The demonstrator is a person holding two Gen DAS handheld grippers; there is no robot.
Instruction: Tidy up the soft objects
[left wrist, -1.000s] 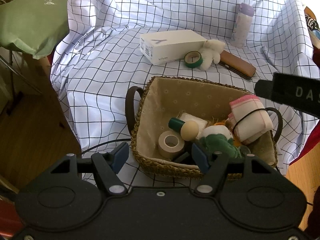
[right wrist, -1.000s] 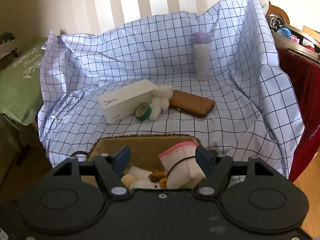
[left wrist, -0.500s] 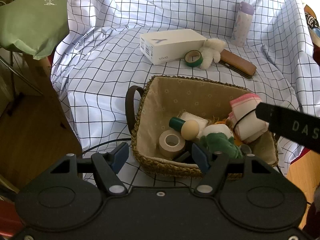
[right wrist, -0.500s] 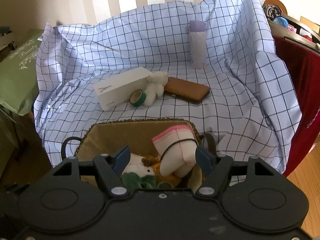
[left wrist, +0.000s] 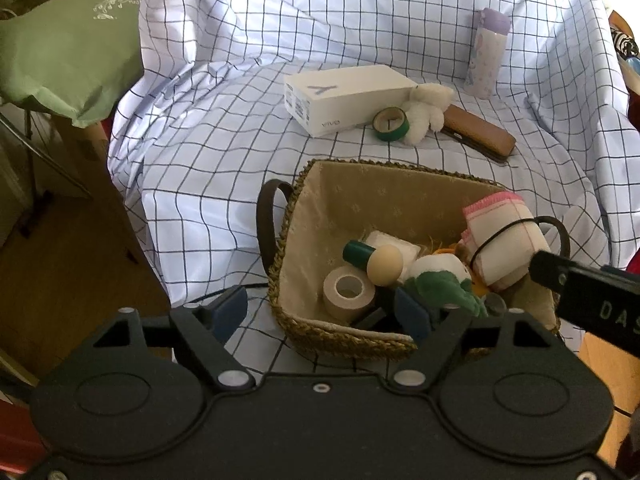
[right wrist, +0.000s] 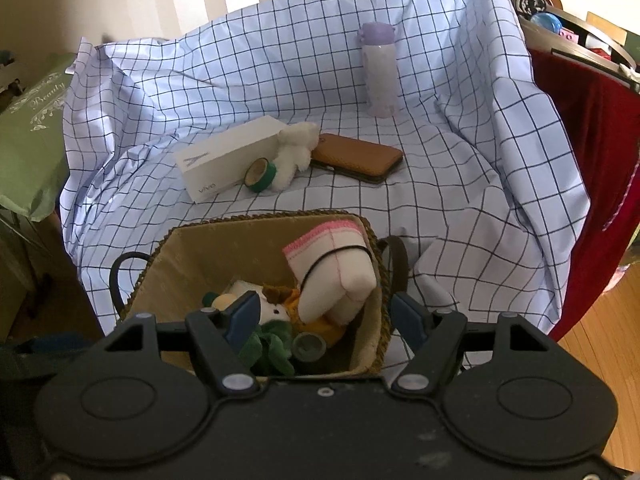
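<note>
A woven basket point(left wrist: 286, 236) stands on the checked cloth. It holds a rolled white towel with a pink edge point(left wrist: 500, 236), a green plush point(left wrist: 440, 284), a white plush, a beige tape roll and a wooden peg. A small white plush toy point(left wrist: 426, 110) lies on the cloth beyond it. My left gripper point(left wrist: 320, 314) straddles the basket's near left corner; its jaws are opening and the pads press on nothing. My right gripper point(right wrist: 325, 316) hangs open over the basket's right side. The towel point(right wrist: 332, 276) leans just ahead of its fingers, untouched by the pads.
A white box point(left wrist: 344, 100), a green tape roll point(left wrist: 391, 123), a brown case point(left wrist: 476, 132) and a purple bottle point(left wrist: 488, 52) lie on the cloth. A green cushion point(left wrist: 68, 40) sits at the left above wooden floor. Red fabric point(right wrist: 580, 160) hangs at the right.
My right gripper has come down over the basket, and its finger now sits beside the towel. The left jaws have widened a little. The towel has stayed put.
</note>
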